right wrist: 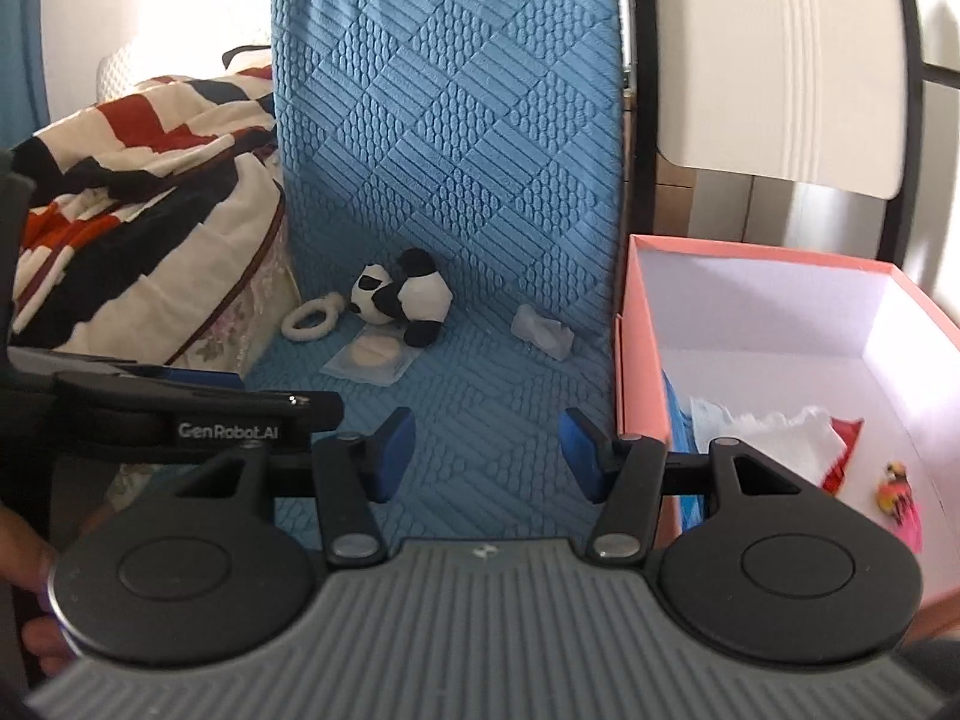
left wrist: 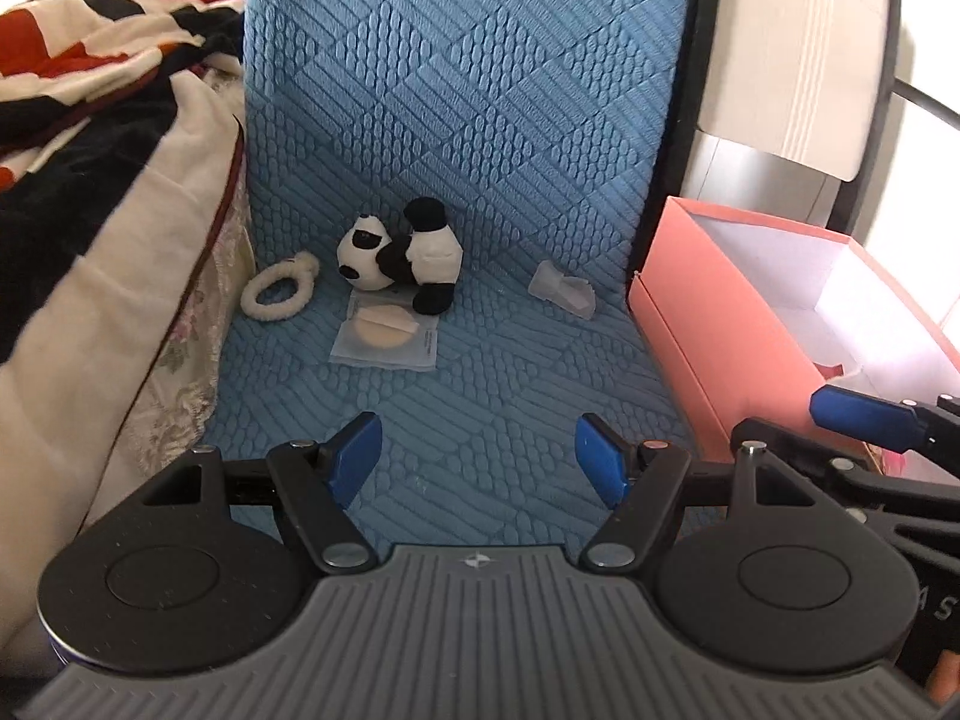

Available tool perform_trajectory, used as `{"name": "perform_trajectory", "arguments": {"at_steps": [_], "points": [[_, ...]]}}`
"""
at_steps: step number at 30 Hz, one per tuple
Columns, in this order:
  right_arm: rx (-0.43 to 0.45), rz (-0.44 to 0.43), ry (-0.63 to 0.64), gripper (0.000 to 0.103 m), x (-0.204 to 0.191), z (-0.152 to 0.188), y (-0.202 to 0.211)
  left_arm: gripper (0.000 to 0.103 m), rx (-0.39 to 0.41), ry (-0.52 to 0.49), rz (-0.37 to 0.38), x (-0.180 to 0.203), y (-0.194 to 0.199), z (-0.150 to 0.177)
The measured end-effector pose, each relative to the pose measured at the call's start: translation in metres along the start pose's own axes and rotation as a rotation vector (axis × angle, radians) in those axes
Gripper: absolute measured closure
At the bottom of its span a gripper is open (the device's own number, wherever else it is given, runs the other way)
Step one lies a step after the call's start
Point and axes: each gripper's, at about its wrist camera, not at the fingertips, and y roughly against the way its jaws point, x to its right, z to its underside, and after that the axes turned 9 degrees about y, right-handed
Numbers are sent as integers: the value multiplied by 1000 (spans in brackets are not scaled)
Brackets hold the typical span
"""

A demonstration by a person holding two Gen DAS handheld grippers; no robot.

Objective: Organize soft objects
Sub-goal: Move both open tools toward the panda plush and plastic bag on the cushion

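Left tongs (left wrist: 478,459) angled downward, blue pads (left wrist: 357,457) wide apart, nothing between. Right tongs (right wrist: 487,455) alongside, same downward tilt, pads (right wrist: 393,453) parted somewhat narrower, also empty. Bare fingers (right wrist: 36,564) visible at lower left edge of right wrist view, behind left tongs' body.

Things around the bed

A blue bumpy mat (left wrist: 456,90) lay beside a striped blanket (left wrist: 102,90). A pale headboard (right wrist: 780,60) stood behind.
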Motion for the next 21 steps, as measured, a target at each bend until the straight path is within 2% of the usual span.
{"name": "perform_trajectory", "arguments": {"at_steps": [7, 12, 21], "points": [[-4, -2, 59, 47, -2, -15, -34, 27, -11, -33, -32, -8, -34, -25], [-30, -19, 73, 47, -5, -23, -58, 27, -22, -1, -47, -23, -59, -47], [-70, -15, 77, 47, 1, -41, -106, 27, -130, 50, -52, -44, -94, -74]]}}
